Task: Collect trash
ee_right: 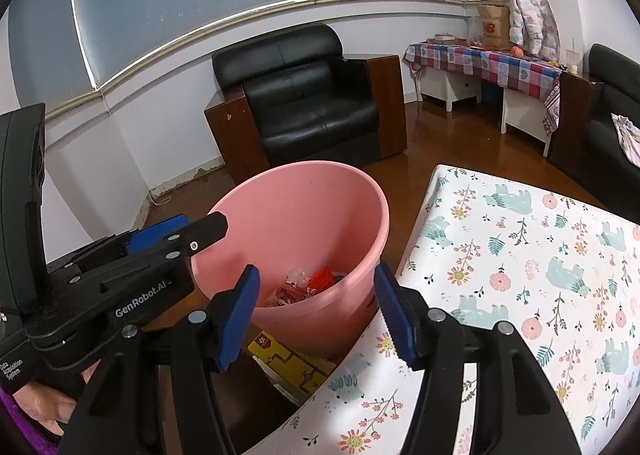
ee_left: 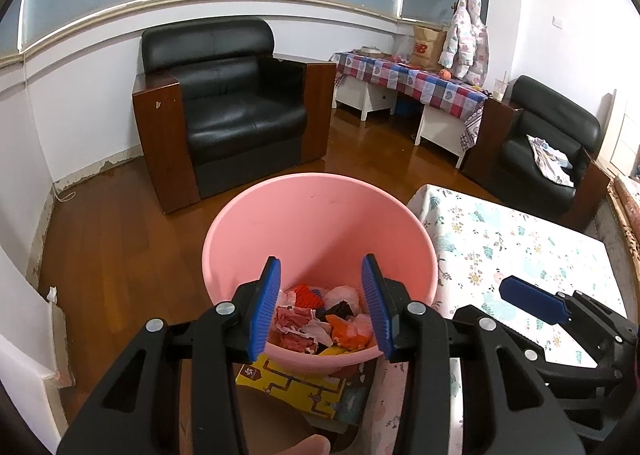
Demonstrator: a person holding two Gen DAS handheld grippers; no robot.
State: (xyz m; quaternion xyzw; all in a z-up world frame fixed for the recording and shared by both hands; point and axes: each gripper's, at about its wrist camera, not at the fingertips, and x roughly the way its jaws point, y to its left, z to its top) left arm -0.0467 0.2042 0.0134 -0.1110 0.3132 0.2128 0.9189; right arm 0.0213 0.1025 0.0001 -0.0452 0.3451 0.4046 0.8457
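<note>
A pink bin stands on the floor next to a table; it also shows in the right wrist view. Crumpled red, orange, white and black trash lies at its bottom, partly seen in the right wrist view. My left gripper is open and empty, held over the bin's near rim. My right gripper is open and empty, just right of the bin by the table's corner. It appears in the left wrist view, and the left gripper's body shows in the right wrist view.
A table with a floral cloth is right of the bin. A yellow printed box lies on the floor under the bin's near side. A black armchair stands behind, a checked-cloth side table and a second armchair further right.
</note>
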